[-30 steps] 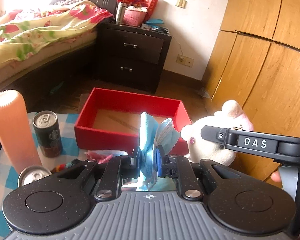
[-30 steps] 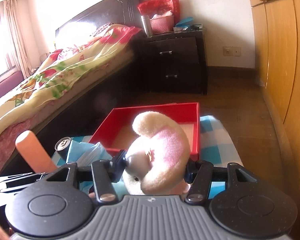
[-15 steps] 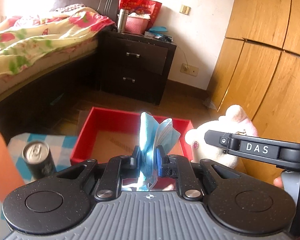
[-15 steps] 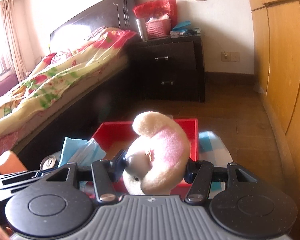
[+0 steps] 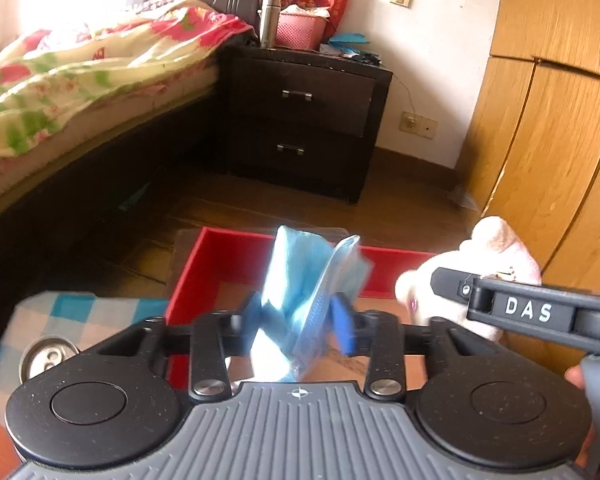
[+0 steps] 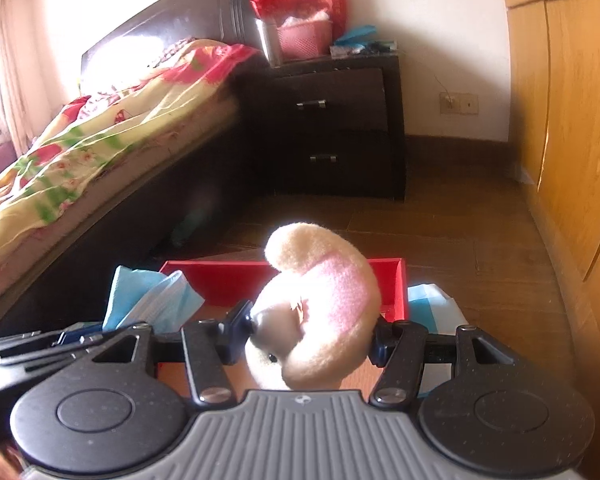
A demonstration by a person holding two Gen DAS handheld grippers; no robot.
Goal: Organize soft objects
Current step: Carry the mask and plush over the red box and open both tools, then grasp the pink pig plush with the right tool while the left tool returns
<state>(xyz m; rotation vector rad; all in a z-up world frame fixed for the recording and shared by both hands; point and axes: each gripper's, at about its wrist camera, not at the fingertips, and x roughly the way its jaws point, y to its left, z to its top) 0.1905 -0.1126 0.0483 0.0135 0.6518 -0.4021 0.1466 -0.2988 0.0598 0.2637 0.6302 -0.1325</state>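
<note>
My left gripper [image 5: 300, 322] holds a bundle of blue face masks [image 5: 312, 284] above the near part of the red box [image 5: 236, 264]. Its jaws have spread a little and the bundle looks blurred between them. My right gripper [image 6: 310, 332] is shut on a cream and pink plush toy [image 6: 320, 312] over the same red box [image 6: 220, 280]. The plush toy [image 5: 496, 248] and the right gripper show at the right in the left wrist view. The masks [image 6: 152, 300] show at the left in the right wrist view.
The box sits on a blue checked tablecloth [image 5: 72, 308] with a drink can [image 5: 48, 358] at the left. Beyond are a bed [image 5: 80, 80], a dark nightstand [image 5: 304, 124] and a wooden wardrobe [image 5: 552, 140].
Both grippers have moved forward over the red box with their loads. The left jaws have widened around the masks. The orange cylinder has left the views.
</note>
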